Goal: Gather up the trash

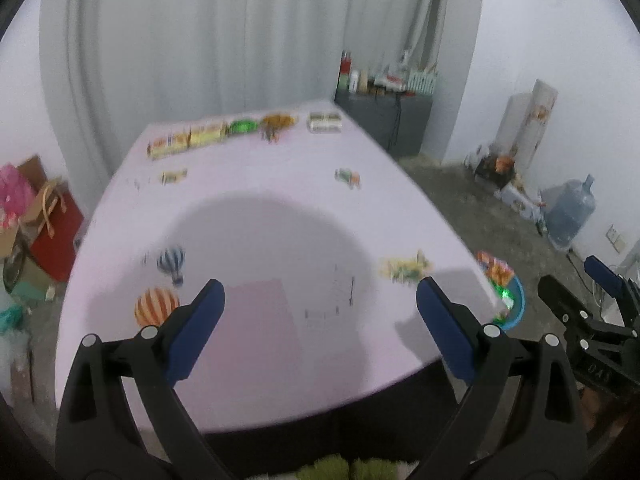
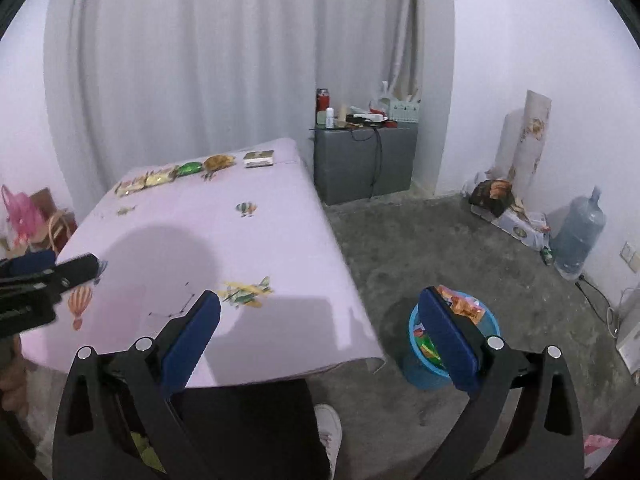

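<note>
In the left wrist view, the left claw (image 1: pixel 320 312) gaped wide and empty above the pink worktop (image 1: pixel 280 200), snack wrappers (image 1: pixel 244 130) lined along its far edge. In the right wrist view, the right claw (image 2: pixel 320 320) stood wide, empty, beside the blue bin (image 2: pixel 424 368) holding wrappers on the floor.

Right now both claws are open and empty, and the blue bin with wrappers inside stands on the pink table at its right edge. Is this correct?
Not quite. The blue bin stands on the grey floor beside the pink table, not on it; the right wrist view shows this clearly. The rest holds: the left claw and right claw are open and empty, and wrappers fill the bin.
</note>
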Demonstrator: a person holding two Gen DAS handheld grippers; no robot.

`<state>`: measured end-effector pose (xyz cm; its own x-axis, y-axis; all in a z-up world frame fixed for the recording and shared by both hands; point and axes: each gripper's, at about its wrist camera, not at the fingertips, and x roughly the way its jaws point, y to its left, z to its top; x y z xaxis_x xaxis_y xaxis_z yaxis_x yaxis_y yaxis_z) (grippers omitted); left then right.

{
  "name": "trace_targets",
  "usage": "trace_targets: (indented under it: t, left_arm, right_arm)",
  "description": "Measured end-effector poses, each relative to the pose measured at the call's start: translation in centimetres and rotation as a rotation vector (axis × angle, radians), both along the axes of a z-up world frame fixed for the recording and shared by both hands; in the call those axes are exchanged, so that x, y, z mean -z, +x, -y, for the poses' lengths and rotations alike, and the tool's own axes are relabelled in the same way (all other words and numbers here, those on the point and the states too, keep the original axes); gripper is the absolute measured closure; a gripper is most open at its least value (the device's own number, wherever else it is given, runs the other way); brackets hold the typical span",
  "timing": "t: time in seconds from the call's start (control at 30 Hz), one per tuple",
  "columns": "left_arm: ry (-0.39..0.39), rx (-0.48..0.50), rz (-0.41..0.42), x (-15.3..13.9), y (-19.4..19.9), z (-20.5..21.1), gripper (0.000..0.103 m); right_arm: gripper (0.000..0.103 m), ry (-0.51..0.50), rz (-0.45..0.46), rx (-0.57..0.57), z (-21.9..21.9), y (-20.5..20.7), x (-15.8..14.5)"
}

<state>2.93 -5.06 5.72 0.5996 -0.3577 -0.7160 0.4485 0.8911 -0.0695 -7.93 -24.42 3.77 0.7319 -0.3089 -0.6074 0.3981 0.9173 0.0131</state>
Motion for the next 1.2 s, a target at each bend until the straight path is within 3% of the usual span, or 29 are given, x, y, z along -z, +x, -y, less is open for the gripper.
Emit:
trace_targets:
  t: [0.2, 0.33, 0.6, 1.2]
  left_arm:
    - [0.024, -0.079, -0.127, 2.8, -0.5, -0.9, 0.011]
    - [0.077, -0.122, -0.122, 3.5, -0.5, -0.9, 0.011]
    - [0.133, -0.122, -0.129, 4.2, -0.5, 0.0, 0.011]
    - [0.152, -0.144, -0.106, 3.7, -0.5, 0.2, 0.011]
  right_arm:
    - [0.007, 0.016, -0.188, 0.023, -0.5, 0.2, 2.8]
    - [0.007, 0.013, -0.246, 0.049, -0.2, 0.0, 4.4]
    - [0.007, 0.024, -0.256, 0.084, 0.8, 0.0, 5.2]
    - [0.007, 0.017, -0.244, 0.115, 1.7, 0.0, 5.2]
